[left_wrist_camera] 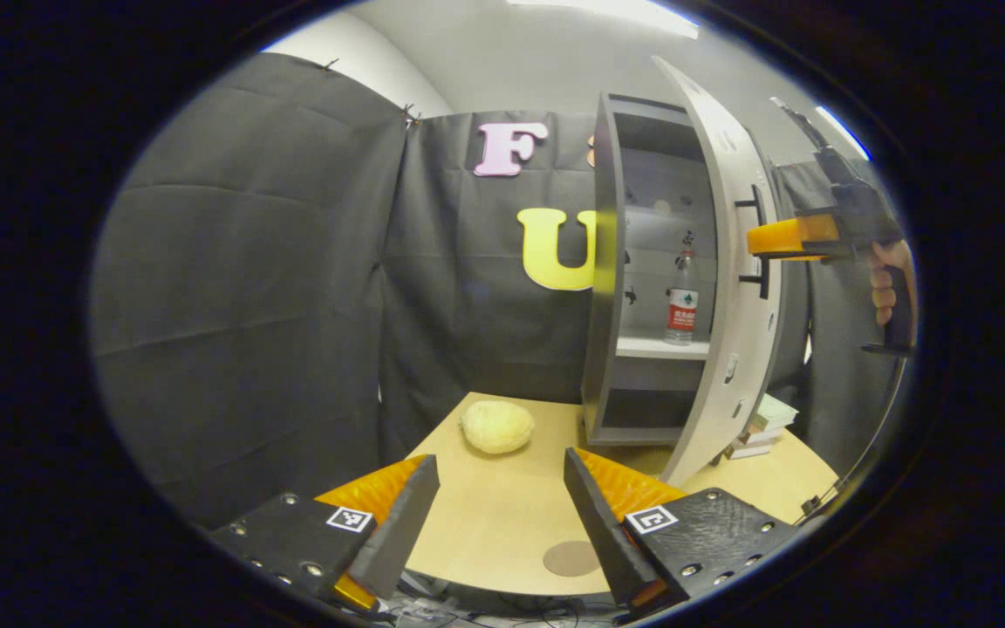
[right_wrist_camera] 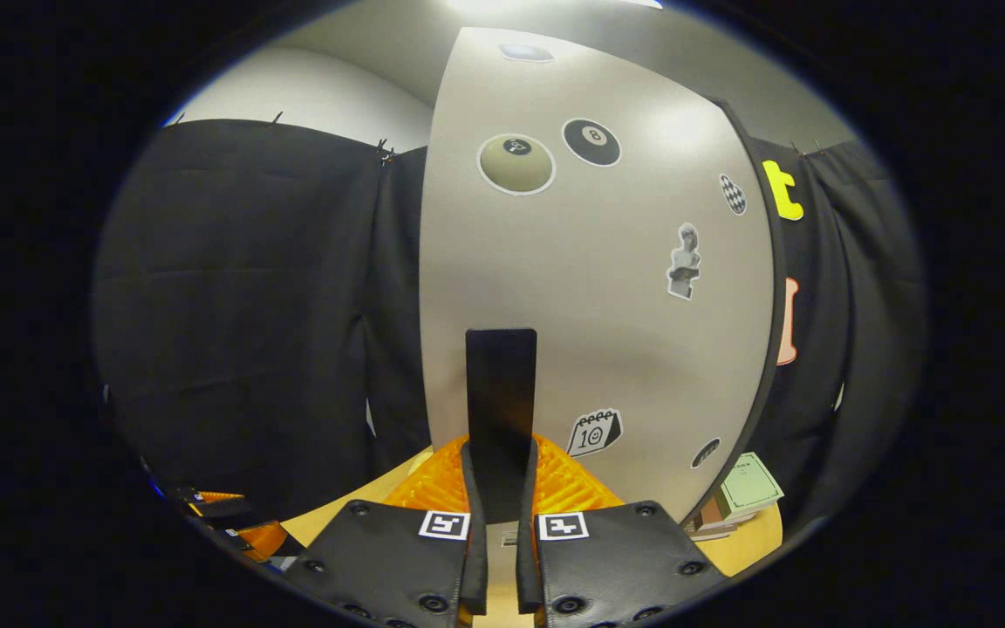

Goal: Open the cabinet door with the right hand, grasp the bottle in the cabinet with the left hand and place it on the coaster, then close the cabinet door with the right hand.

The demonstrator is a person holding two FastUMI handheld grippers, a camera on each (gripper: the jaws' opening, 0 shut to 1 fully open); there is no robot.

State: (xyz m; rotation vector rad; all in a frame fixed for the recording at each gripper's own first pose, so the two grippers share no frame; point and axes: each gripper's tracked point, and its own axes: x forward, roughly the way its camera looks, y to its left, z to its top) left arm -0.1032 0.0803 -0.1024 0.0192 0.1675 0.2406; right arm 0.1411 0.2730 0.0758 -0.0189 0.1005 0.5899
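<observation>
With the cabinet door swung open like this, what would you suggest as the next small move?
Probably advance the open left tool toward the bottle, which stands upright and exposed on the shelf, while the right tool holds the door handle.

Left gripper [left_wrist_camera: 501,515] agape, right gripper [right_wrist_camera: 501,488] clamped.

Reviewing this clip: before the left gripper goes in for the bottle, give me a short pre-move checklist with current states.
1. Cabinet door swung open: ok.
2. Right gripper shut on the door handle: ok.
3. Bottle upright on the cabinet shelf: ok.
4. Left gripper open and holding nothing: ok.
5. Coaster on the table bare: ok.
6. Door open wide enough for the left gripper to pass: cannot tell.
</observation>
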